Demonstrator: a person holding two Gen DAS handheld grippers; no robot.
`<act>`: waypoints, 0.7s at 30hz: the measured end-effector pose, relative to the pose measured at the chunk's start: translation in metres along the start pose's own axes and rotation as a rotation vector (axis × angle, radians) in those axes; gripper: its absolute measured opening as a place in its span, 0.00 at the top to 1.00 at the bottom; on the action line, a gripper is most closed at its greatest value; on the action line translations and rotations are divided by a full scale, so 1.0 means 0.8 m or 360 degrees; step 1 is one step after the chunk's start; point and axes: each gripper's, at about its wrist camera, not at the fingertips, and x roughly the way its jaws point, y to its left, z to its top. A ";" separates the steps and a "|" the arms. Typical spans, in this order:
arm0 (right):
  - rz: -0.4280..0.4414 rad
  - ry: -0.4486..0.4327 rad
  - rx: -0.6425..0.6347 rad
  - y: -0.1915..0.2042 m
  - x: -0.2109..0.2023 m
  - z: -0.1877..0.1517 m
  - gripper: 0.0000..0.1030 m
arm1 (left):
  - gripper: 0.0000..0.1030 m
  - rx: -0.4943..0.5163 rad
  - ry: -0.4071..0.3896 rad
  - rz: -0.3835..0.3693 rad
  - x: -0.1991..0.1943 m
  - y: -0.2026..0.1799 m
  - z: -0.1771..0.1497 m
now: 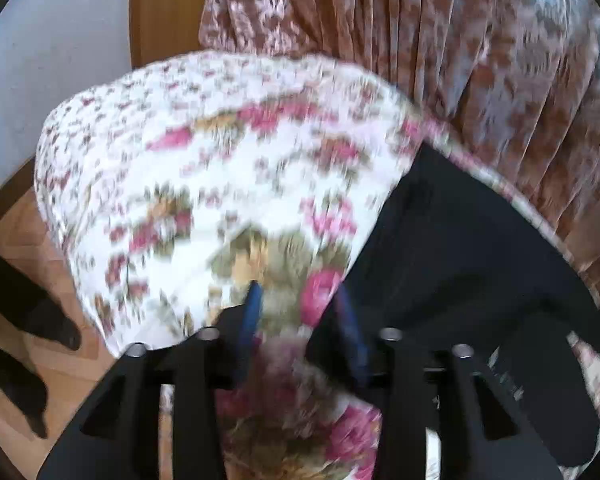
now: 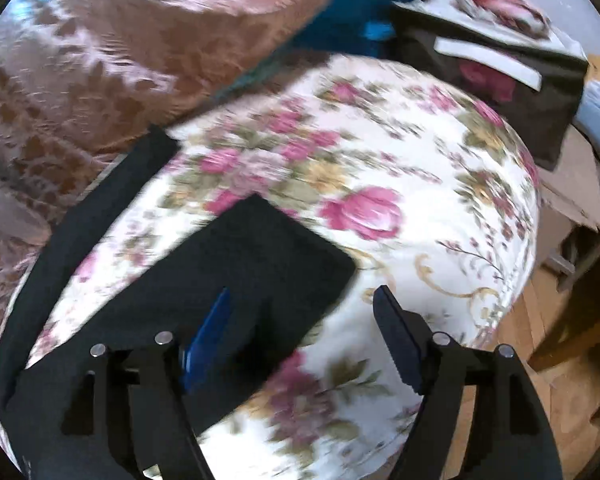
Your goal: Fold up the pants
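Both sets of jaws stand apart and hold nothing. Your right gripper (image 2: pixel 304 332) is spread wide: the blue-padded finger sits over black cloth, the other finger over bare floral cover, with a hem corner of the black pants (image 2: pixel 236 280) just ahead of and between them. My read: that spacing is there so you can straddle the leg end and pinch it, and you haven't pinched yet.

Your left gripper (image 1: pixel 300 316) is parted more narrowly. Only the floral tablecloth (image 1: pixel 204 184) shows between its fingers; the pants (image 1: pixel 460 256) lie just off the right-hand finger and run away ahead-right. Whether that finger touches the cloth I can't tell, since both views are motion-blurred.

Layout, as the right wrist view shows it: two black legs are splayed apart on the round table. One leg ends at your jaws. The other runs up ahead-left along the table edge, next to the brown patterned curtain (image 2: pixel 100 60). Floral cover shows between them, so the legs aren't stacked, and I'd judge the fold as barely begun.

Likely next step: close on the near hem and carry it across onto the far leg. The risks are thin cloth slipping out of a shallow bite, and pinching the tablecloth together with the hem.

The dark cloth-covered stand (image 2: pixel 500 68) far ahead-right is clear of your working area.
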 end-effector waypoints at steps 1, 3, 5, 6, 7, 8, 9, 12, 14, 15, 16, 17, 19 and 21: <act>0.0056 -0.0006 -0.0027 0.015 -0.006 -0.001 0.26 | 0.56 -0.0014 -0.0027 -0.0046 -0.005 -0.003 0.012; 0.0214 0.0007 -0.0110 0.061 -0.016 -0.004 0.24 | 0.56 -0.0032 -0.0040 -0.0149 -0.006 -0.014 0.028; 0.0374 0.0065 -0.0212 0.112 -0.015 -0.016 0.23 | 0.56 -0.0063 -0.0012 -0.0288 0.002 -0.033 0.049; 0.0424 0.0096 -0.0255 0.134 -0.011 -0.024 0.23 | 0.56 -0.0066 0.0004 -0.0336 0.007 -0.043 0.058; 0.0483 0.0132 -0.0306 0.158 -0.007 -0.034 0.23 | 0.56 -0.0053 0.0018 -0.0399 0.014 -0.058 0.070; 0.0548 0.0172 -0.0360 0.183 -0.002 -0.046 0.23 | 0.56 -0.0025 0.0019 -0.0435 0.021 -0.073 0.081; 0.0592 0.0204 -0.0402 0.201 0.001 -0.055 0.23 | 0.56 0.0001 0.0020 -0.0452 0.026 -0.085 0.086; 0.0687 0.0276 -0.0523 0.253 0.014 -0.084 0.23 | 0.56 0.0096 0.0070 -0.0491 0.066 -0.130 0.120; 0.0712 0.0300 -0.0568 0.275 0.021 -0.095 0.23 | 0.56 0.0109 0.0134 -0.0496 0.094 -0.149 0.139; 0.0723 0.0309 -0.0592 0.285 0.024 -0.101 0.22 | 0.56 0.0105 0.0178 -0.0496 0.111 -0.157 0.150; 0.0733 0.0320 -0.0606 0.292 0.026 -0.105 0.21 | 0.56 0.0098 0.0226 -0.0490 0.132 -0.166 0.162; 0.0740 0.0341 -0.0621 0.299 0.032 -0.110 0.20 | 0.56 0.0096 0.0251 -0.0482 0.147 -0.175 0.170; 0.0727 0.0368 -0.0638 0.306 0.044 -0.114 0.20 | 0.55 0.0096 0.0304 -0.0452 0.176 -0.189 0.186; 0.0720 0.0414 -0.0630 0.305 0.055 -0.117 0.19 | 0.42 0.0072 0.0356 -0.0443 0.207 -0.201 0.200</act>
